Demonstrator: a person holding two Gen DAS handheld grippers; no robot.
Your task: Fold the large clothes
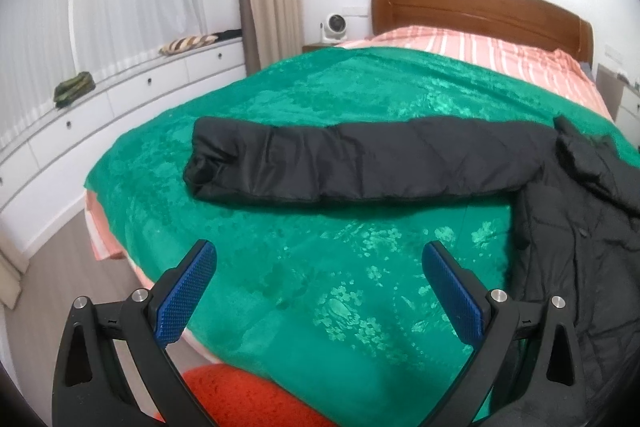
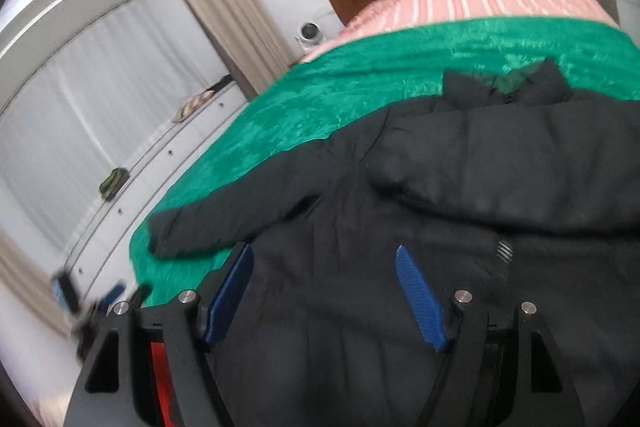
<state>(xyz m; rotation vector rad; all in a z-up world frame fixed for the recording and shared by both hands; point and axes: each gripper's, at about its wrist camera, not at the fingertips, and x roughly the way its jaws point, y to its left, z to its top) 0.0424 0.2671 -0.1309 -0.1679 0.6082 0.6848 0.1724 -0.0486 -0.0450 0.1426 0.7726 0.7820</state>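
1. The black jacket [image 2: 440,207] lies spread on the green bedspread [image 1: 320,99], one sleeve [image 1: 352,159] stretched out to the left.
2. The left tongs [image 1: 319,263] hang apart over bare bedspread, near the sleeve, holding nothing.
3. The right tongs [image 2: 324,267] are spread wide above the jacket body, empty.
4. Likely next: pinch the sleeve at its cuff [image 1: 208,163], lift little, and lay it flat across the body.
5. The cuff lies close to the bed's left edge; open bedspread remains on the far side.
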